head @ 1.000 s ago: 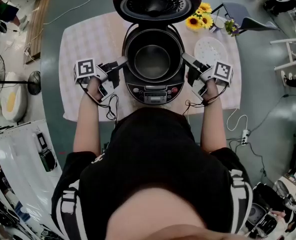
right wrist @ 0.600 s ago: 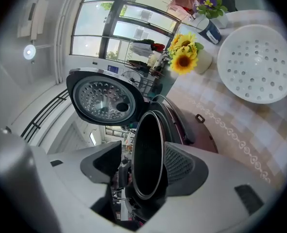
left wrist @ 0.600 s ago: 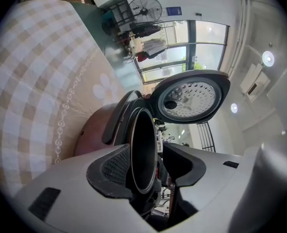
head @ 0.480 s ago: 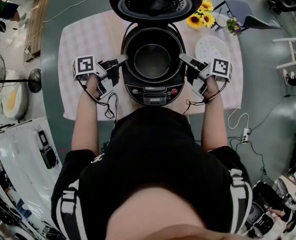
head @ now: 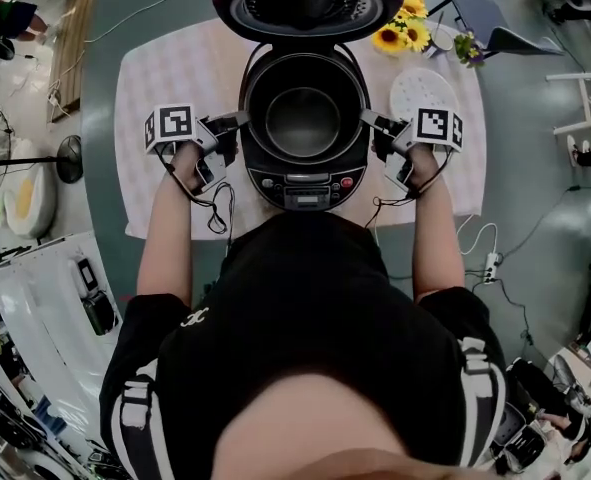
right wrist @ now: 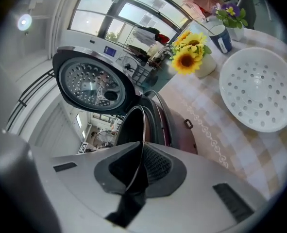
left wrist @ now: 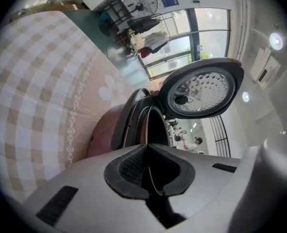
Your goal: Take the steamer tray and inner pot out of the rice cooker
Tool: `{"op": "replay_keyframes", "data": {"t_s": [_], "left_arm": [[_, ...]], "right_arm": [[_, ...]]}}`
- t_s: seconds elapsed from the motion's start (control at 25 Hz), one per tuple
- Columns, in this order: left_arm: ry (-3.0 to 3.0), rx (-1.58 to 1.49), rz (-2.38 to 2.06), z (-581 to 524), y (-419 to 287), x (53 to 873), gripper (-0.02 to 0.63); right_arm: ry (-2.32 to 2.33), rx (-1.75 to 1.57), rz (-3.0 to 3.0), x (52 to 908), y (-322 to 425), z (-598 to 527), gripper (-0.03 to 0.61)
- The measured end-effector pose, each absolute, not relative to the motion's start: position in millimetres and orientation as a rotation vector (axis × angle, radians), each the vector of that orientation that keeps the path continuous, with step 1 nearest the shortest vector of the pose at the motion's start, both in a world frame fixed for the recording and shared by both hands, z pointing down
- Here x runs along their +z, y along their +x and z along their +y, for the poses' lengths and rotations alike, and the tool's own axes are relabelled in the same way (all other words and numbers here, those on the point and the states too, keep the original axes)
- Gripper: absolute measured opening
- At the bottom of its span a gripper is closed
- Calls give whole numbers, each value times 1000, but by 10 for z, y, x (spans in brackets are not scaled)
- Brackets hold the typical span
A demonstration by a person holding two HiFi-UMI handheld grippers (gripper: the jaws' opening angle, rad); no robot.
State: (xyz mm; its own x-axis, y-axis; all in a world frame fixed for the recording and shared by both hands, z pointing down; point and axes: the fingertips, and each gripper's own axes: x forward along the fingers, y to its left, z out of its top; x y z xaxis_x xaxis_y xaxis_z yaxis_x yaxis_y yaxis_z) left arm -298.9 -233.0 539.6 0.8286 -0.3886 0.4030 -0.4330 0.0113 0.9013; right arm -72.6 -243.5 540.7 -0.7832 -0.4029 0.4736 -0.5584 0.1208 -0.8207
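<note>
Tablecloth (head: 165, 78) bears one cooker (head: 305, 183); left tool (head: 243, 120), right tool (head: 365, 118) seemingly just clenched one pot (head: 303, 123).

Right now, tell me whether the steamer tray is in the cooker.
Out: the steamer tray lies on the table beside the rice cooker.

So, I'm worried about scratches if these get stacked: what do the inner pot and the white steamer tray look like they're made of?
Inner pot: probably metal with a dark, semi-gloss coating. Its rim is thin and the bottom shows a soft sheen.
Steamer tray: likely white plastic with a smooth matte finish, judging by the moulded round holes and thick rim.
</note>
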Motion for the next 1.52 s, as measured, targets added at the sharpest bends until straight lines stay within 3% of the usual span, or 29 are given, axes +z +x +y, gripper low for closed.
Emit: {"op": "replay_keyframes", "data": {"t_s": [0.52,0.92,1.52], "left_arm": [[1648,55,-707,-2297,-2973,5366,8],[1805,-178,-583,-2202,-2933,4527,9],[1920,-269,-494,-1977,-2622,3690,9]], "right_arm": [[930,1802,-2273,5367,-748,-2437,12],[910,1675,-2553,4596,-660,-2390,11],[913,1601,-2731,3787,-429,-2124,12]]}}
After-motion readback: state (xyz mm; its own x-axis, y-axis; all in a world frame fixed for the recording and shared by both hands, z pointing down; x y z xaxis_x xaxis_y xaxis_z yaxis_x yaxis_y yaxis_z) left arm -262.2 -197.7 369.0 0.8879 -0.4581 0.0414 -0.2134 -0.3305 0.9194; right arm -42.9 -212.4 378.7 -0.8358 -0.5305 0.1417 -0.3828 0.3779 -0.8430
